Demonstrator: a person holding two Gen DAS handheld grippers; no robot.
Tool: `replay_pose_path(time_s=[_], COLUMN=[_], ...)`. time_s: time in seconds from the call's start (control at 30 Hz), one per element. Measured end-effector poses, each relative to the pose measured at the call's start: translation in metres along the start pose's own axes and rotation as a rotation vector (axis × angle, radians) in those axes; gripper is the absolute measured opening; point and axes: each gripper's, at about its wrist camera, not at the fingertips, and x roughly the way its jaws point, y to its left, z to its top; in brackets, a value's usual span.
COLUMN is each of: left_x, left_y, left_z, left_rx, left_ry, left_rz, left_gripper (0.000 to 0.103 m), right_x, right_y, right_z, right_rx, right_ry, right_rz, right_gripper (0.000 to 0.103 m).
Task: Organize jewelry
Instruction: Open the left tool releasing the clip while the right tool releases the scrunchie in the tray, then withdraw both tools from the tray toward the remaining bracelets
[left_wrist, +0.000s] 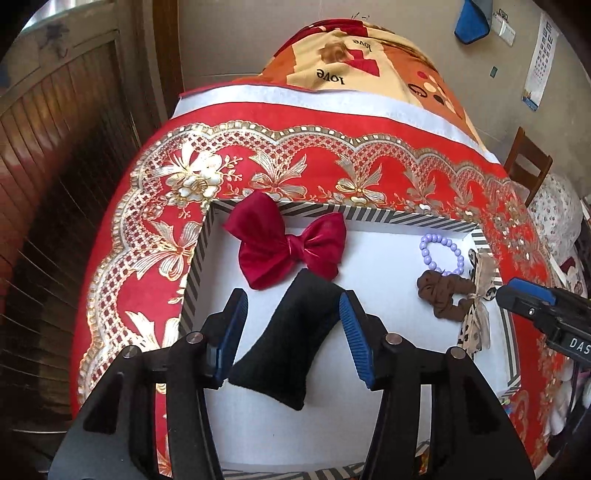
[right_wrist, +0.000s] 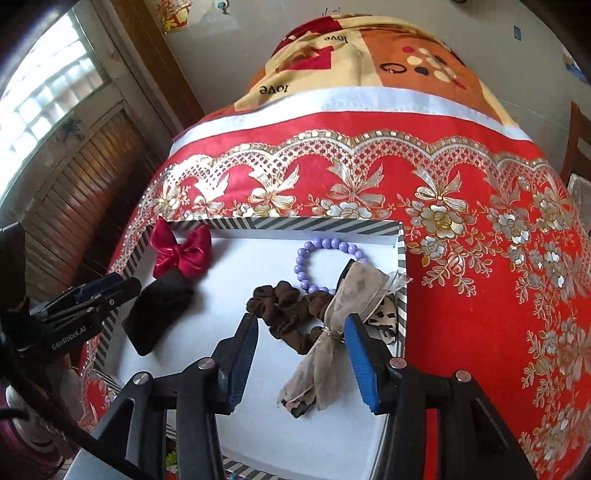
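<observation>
A shallow box with a striped rim (left_wrist: 332, 212) and a white floor lies on the red cloth. In it are a red satin bow (left_wrist: 288, 247), a black fabric cushion (left_wrist: 291, 343), a purple bead bracelet (left_wrist: 424, 254), a brown scrunchie (left_wrist: 443, 291) and a beige spotted ribbon bow (left_wrist: 480, 314). My left gripper (left_wrist: 293, 299) is open, its blue pads on either side of the black cushion lying on the floor below. My right gripper (right_wrist: 301, 319) is open above the scrunchie (right_wrist: 284, 306) and the ribbon bow (right_wrist: 325, 354), beside the bracelet (right_wrist: 325, 242).
A red and gold tablecloth (left_wrist: 295, 158) covers the table, with a patterned blanket (left_wrist: 351, 66) heaped behind it. Wooden slatted doors (left_wrist: 55, 147) stand at the left, a wooden chair (left_wrist: 524, 162) at the right. The box rim (right_wrist: 295, 223) runs close to the cloth's flower border.
</observation>
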Motion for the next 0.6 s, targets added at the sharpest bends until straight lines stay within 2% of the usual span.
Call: replay_pose_path(time_s=[0.27,0.6], left_x=[-0.007,-0.028], left_y=[-0.001,-0.012], left_z=[-0.006,-0.026], left_rx=[-0.022,-0.019], left_ry=[-0.002,-0.028], left_rz=[0.019,0.065], left_gripper=[0.052,0.052], right_x=[-0.003,-0.014], right_y=[0.010,0.020], right_z=[-0.008,-0.024], right_rx=[-0.012,-0.032], right_ry=[-0.003,-0.021], right_rz=[-0.023,0.001], right_gripper=[0.047,0.047])
